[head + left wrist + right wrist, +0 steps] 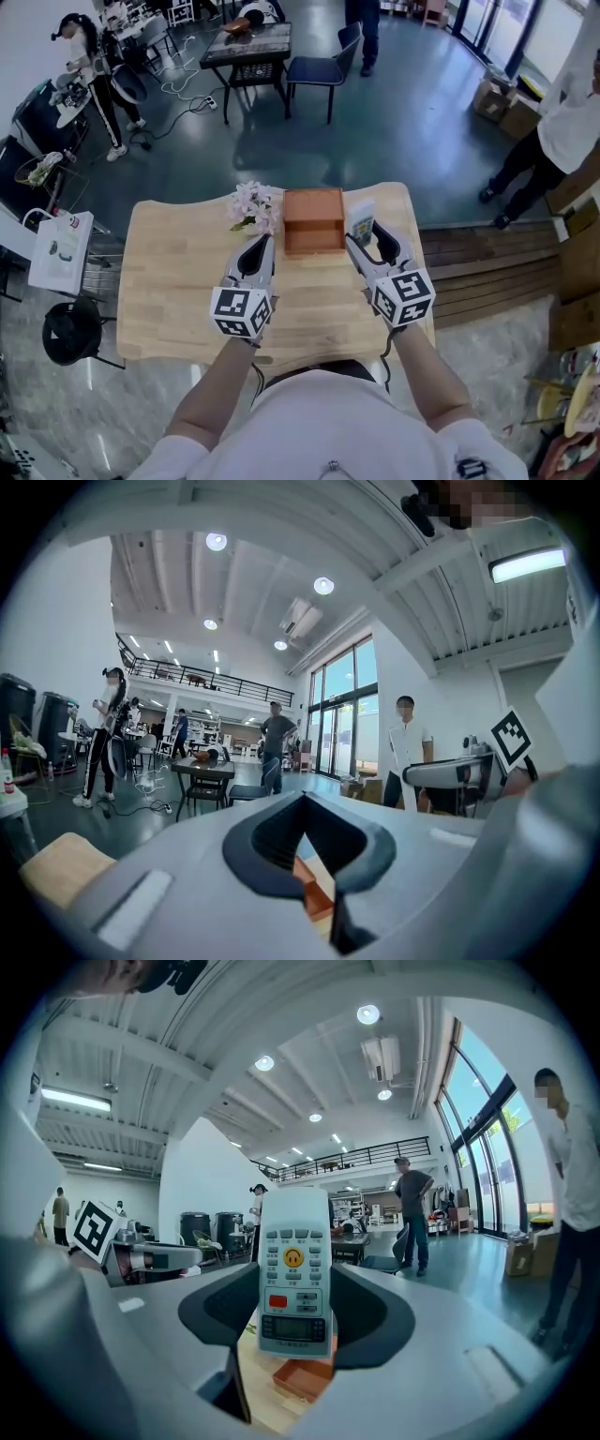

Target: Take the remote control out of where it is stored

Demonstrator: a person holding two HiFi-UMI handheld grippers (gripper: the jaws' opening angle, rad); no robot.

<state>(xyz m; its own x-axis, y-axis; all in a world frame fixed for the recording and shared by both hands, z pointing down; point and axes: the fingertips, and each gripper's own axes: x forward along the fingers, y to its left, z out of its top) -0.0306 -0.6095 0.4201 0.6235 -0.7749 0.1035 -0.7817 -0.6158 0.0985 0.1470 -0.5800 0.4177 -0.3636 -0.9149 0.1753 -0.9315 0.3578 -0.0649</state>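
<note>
1. Two grippers were held over the wooden table (pixel 178 281), each carrying a marker cube at the person's end.
2. The right gripper (pixel 368 240) was clamped on the remote control (pixel 361 223), its dark pads (pixel 375 1312) pressing the white casing from both sides.
3. In the right gripper view the remote control (pixel 294 1269) stood upright between the jaws of the right gripper (pixel 295 1283), with its button face, a yellow round key and a red key toward the camera.
4. The remote control was outside the orange box (pixel 313 220), just beside the box's right side in the head view.
5. The left gripper (pixel 263 242) had its jaws pressed together at the tips, with nothing between them; its own view of the left gripper (pixel 302 803) showed only the orange box (pixel 314 892) through the gap behind the tips.
6. Pink flowers (pixel 253 206) lay just left of the box, near the table's far edge.
</note>
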